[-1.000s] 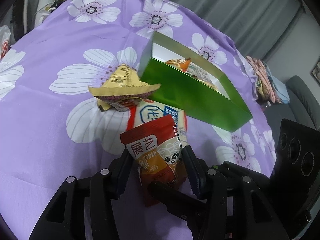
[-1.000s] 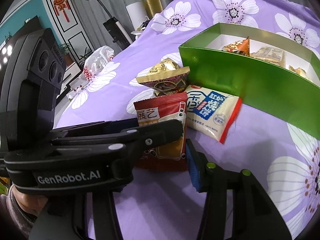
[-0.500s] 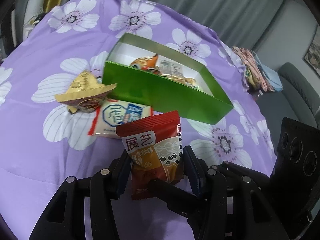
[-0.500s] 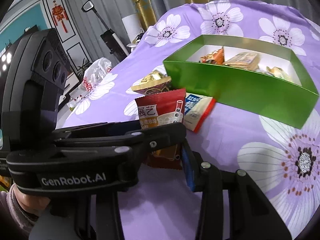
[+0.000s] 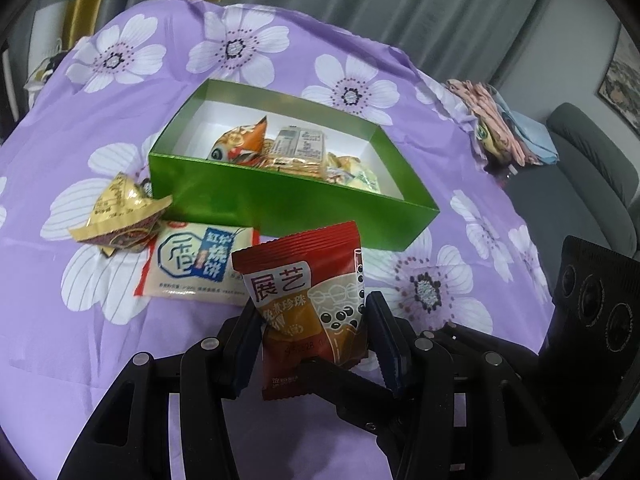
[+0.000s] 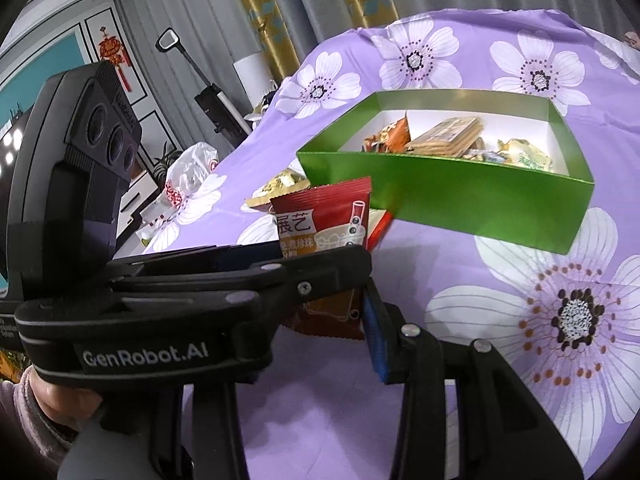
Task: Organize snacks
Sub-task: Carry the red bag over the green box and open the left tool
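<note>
A red snack packet (image 5: pixel 304 280) hangs above the purple flowered cloth, just in front of a green box (image 5: pixel 280 196). My left gripper (image 5: pixel 312 312) is shut on its two side edges. My right gripper (image 6: pixel 324 300) comes in across it. One of its fingers (image 5: pixel 348 384) lies on the packet's lower front. Its blue-padded finger (image 6: pixel 374 328) sits against the far side of the red packet (image 6: pixel 324 216); the left gripper's body hides the rest. The green box (image 6: pixel 440 188) holds several wrapped snacks. A white packet (image 5: pixel 192 268) and a gold packet (image 5: pixel 120 216) lie left of the box.
A pile of folded cloths (image 5: pixel 504 132) sits at the cloth's far right edge, with a grey sofa (image 5: pixel 592 160) beyond. A white plastic bag (image 6: pixel 188 176) lies off the left side. A hand in a pale sleeve (image 6: pixel 48 396) holds the left gripper.
Both grippers have risen and drawn back with the red packet, lifting it off the white packet. The box's inside has come into view. The right jaws have narrowed onto the packet.
</note>
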Available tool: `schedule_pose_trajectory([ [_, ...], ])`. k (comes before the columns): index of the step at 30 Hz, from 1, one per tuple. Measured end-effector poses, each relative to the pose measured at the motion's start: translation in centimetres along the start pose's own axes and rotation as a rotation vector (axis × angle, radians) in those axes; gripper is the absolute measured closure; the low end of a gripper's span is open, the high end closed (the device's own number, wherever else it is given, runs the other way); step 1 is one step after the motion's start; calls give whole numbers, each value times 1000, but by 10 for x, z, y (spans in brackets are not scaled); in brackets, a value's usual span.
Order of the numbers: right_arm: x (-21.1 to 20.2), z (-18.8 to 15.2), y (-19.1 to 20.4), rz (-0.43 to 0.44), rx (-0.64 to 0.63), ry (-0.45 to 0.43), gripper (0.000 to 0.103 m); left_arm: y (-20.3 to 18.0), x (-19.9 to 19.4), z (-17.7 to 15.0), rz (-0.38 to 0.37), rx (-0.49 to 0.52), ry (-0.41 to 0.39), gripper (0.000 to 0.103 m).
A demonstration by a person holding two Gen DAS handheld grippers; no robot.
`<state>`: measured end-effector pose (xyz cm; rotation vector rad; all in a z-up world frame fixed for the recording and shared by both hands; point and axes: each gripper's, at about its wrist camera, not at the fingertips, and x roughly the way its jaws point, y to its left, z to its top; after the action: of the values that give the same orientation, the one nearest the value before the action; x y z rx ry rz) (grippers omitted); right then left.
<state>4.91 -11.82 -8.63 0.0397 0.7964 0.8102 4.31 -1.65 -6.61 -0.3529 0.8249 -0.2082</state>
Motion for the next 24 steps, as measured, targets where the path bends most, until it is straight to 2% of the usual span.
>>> schedule_pose_trajectory([
  [8, -10, 17, -11, -5, -5, -42, 63, -12, 4, 22, -9, 26, -7, 52],
  [16, -20, 52, -25, -36, -24, -102, 63, -29, 8, 63, -30, 71, -44, 52],
  [24, -20, 86, -52, -71, -3, -129, 64, -39, 32, 105, -60, 100, -20, 52],
])
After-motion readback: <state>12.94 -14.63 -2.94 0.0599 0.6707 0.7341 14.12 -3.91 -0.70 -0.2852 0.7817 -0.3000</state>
